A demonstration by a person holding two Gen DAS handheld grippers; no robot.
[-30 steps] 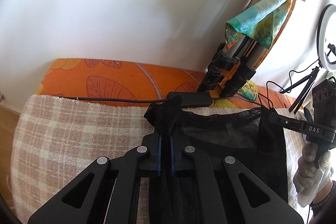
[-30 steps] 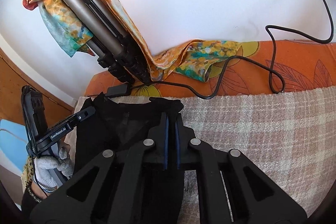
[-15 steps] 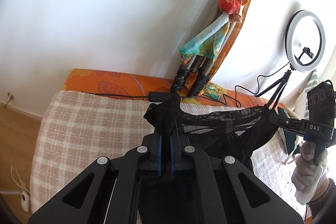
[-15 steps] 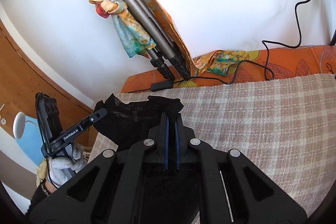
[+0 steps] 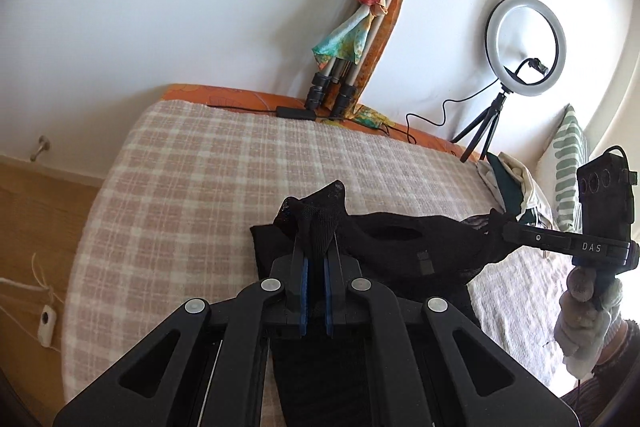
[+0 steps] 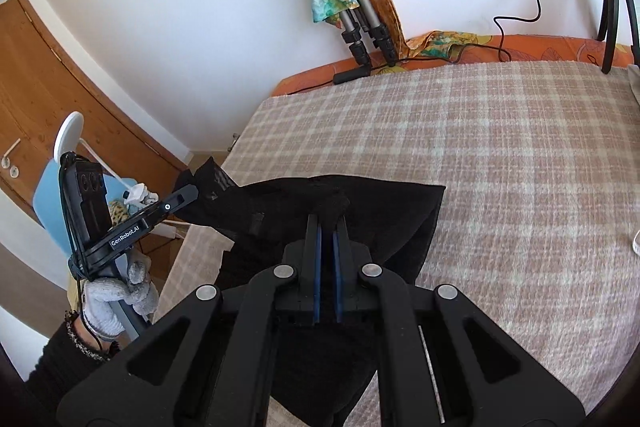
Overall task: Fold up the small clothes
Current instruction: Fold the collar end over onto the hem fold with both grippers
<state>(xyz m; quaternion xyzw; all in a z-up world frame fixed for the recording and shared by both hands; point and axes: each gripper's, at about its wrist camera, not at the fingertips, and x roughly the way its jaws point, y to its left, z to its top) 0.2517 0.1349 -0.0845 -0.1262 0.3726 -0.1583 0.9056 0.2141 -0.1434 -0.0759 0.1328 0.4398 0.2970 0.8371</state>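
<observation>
So, quick rundown of what's visible:

Left tool [image 5: 316,251]: clenched on a bunched corner of the black garment [image 5: 400,247], mesh fabric poking up between its blue-lined fingers.

Right tool [image 6: 327,217]: also clamped tight on another corner of the same garment, a little tuft sticking out past the tips.

Garment: sheer black piece, strung between the two tools with its top edge lifted; the lower part drapes down onto the bed [image 6: 520,167]. It's near the front edge of the bed, well away from the wall.

Bed: covered in a beige-and-pink checked blanket, with an orange leaf-print sheet showing along the wall side.

Hands: both in light knit gloves, gripping the tool handles.

Background: a folded tripod [image 5: 340,83] with colourful scarves tied on leans on the white wall, ring light [image 5: 525,47] on a small stand to its right, striped pillow [image 5: 568,163] at the bed's far right. A wooden door [image 6: 60,87] shows in the right wrist view.
</observation>
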